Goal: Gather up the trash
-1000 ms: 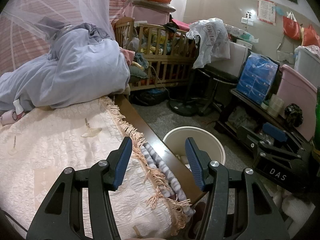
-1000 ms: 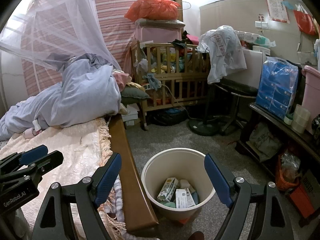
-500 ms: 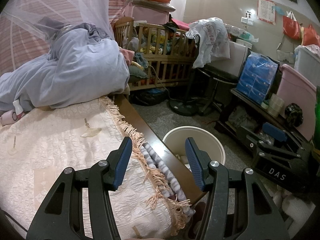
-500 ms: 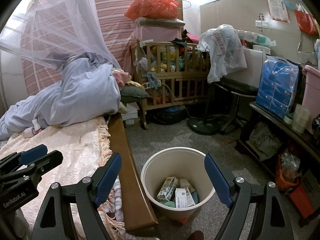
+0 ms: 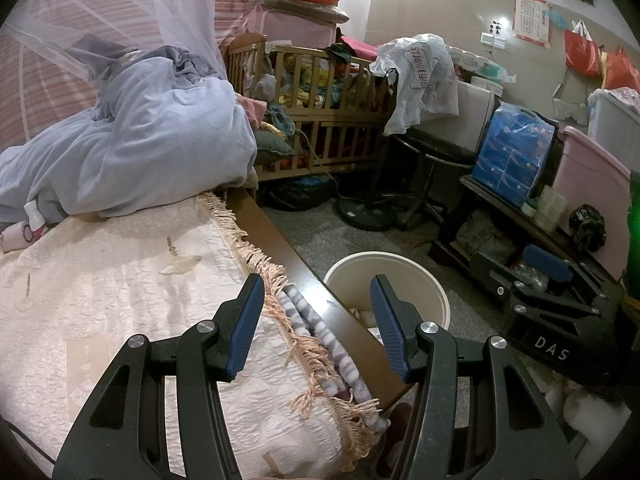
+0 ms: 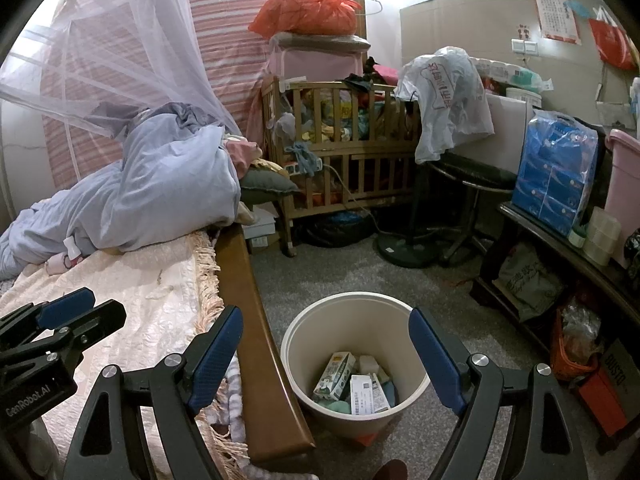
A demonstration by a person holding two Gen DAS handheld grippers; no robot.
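Note:
A cream round trash bin (image 6: 296, 344) stands on the grey floor beside the bed; it also shows in the left wrist view (image 5: 436, 292). Inside lie a green-and-white carton (image 6: 334, 374), a white printed box (image 6: 368, 394) and other scraps. My right gripper (image 6: 326, 354) is open and empty, held above the bin. My left gripper (image 5: 316, 322) is open and empty over the bed's fringed edge, and shows at the left of the right wrist view (image 6: 60, 320). Small pale scraps (image 5: 180, 266) lie on the cream bedspread (image 5: 120, 288).
The bed's wooden side rail (image 6: 244, 304) runs next to the bin. A blue quilt (image 5: 140, 148) is heaped at the bed's head. A wooden crib (image 6: 344, 152), a black stool (image 6: 468, 184) and a low dark shelf (image 6: 560, 256) with clutter ring the floor.

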